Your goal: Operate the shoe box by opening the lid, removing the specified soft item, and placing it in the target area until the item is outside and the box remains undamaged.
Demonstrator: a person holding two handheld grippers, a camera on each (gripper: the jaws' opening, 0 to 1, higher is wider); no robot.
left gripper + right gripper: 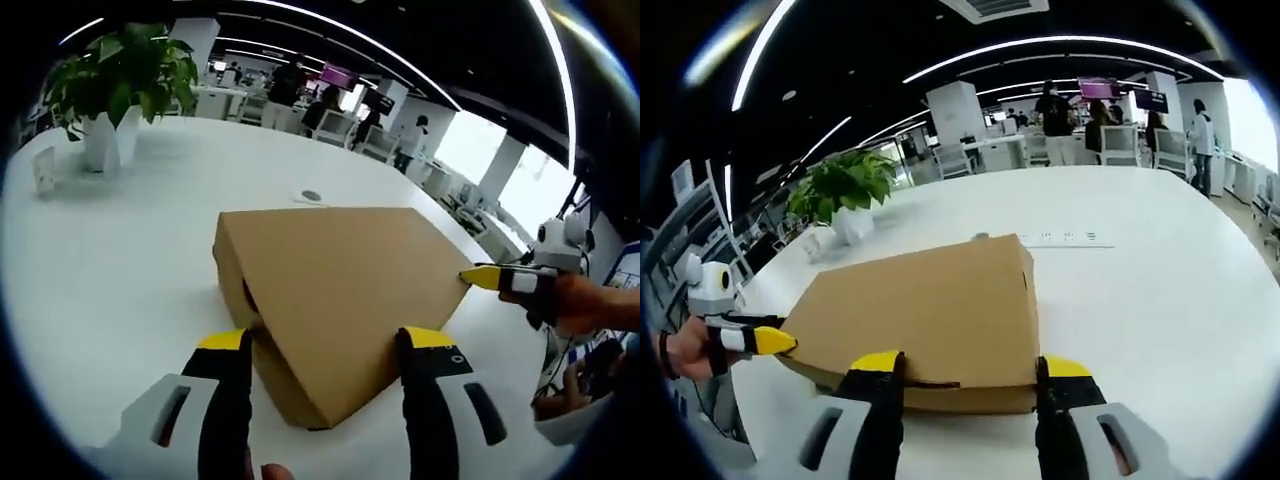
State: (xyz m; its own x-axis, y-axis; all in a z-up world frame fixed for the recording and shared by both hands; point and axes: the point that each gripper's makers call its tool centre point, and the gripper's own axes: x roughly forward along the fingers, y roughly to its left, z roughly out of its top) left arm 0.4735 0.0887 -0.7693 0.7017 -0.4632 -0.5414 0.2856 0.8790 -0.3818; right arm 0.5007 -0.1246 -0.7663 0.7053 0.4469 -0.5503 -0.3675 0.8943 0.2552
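1. Left gripper view: a brown cardboard shoe box [335,290] is seen at centre frame, lid shut, resting on a white table [110,260]. One corner of the box points toward the lower centre of the frame.
2. The left gripper [327,340] is seen rising from the bottom edge, with black jaws tipped in yellow. The jaws are spread apart, one on each side of the near corner of the box; both tips lie at the box's edges, but contact cannot be confirmed. Nothing is clamped between them.
3. At the right edge of the same view, the right gripper [480,277] is seen held in a person's hand [590,303]. Its yellow tip is placed against the far right corner of the box.
4. A potted plant [115,85] in a white pot is noted at upper left, well apart from the box. A small round disc [311,196] lies on the table just beyond the box's far edge.
5. Right gripper view: the shoe box [930,315] fills the centre, lid down. The right gripper [973,366] is seen at the bottom with its jaws released and parted, set at the box's near side wall.
6. At the left edge of this view, the left gripper [773,342] is seen with its yellow tip at the box's left corner.
7. The plant [845,190] is seen at middle left. People and desks are noted in the background, top of both frames.
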